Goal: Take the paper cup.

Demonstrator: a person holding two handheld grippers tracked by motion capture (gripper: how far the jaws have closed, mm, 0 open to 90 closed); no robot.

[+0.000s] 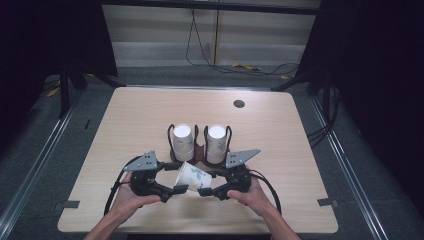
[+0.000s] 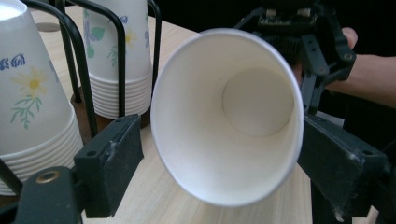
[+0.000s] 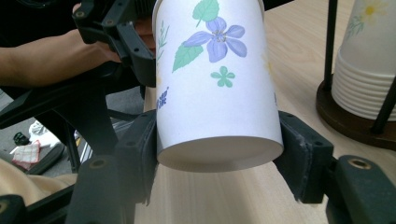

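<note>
Light falls from overhead onto the table (image 1: 280, 130), leaving a pale glare patch toward twelve o'clock, while the surroundings at three and nine o'clock sink into near black. The high view is soft and slightly grainy. In the gripper views the paper cup (image 2: 224, 116) is evenly lit, with softly blurred backgrounds and faint shadows beneath.

A recording lab: bare table (image 1: 280, 150) ringed by black curtains (image 1: 375, 75) and floor cables (image 1: 220, 65).
</note>
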